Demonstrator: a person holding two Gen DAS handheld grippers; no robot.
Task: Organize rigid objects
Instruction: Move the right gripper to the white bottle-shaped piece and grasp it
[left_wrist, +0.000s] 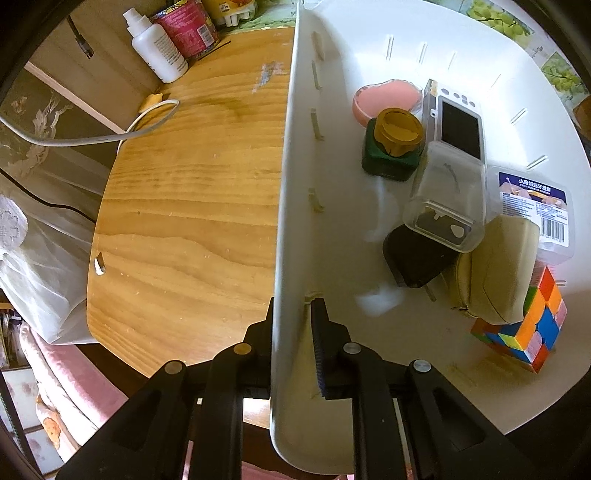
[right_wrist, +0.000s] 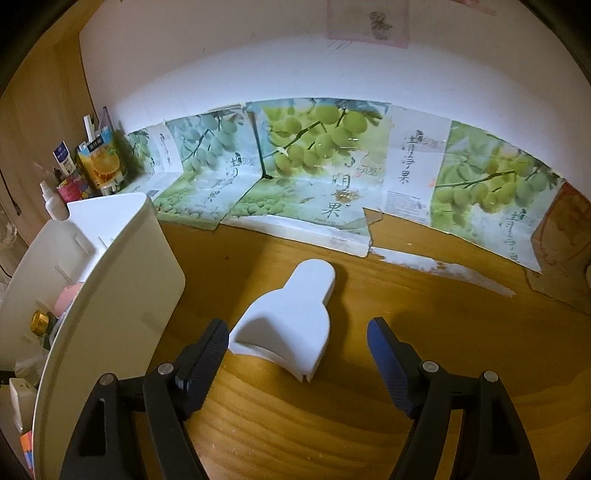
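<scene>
A white plastic basket (left_wrist: 291, 155) stands on the wooden table (left_wrist: 192, 192). My left gripper (left_wrist: 291, 310) points straight down and straddles the basket's near wall, one finger outside and the pad (left_wrist: 318, 343) inside, with a thin gap at the wall. The basket holds a colour cube (left_wrist: 532, 325), a beige pouch (left_wrist: 498, 273), a black plug (left_wrist: 413, 258), a clear case (left_wrist: 447, 199), a green bottle with a gold cap (left_wrist: 395, 144) and a pink dish (left_wrist: 384, 98). My right gripper (right_wrist: 297, 325) is open around the near end of a white scoop-shaped piece (right_wrist: 288, 314) lying on the table, touching neither pad.
A white bottle (left_wrist: 155, 44), a red can (left_wrist: 188, 29) and a white cable (left_wrist: 110, 136) sit at the table's far corner. Grape-printed cardboard (right_wrist: 317, 155) lines the wall behind the table. The basket (right_wrist: 110, 266) stands just left of the white piece.
</scene>
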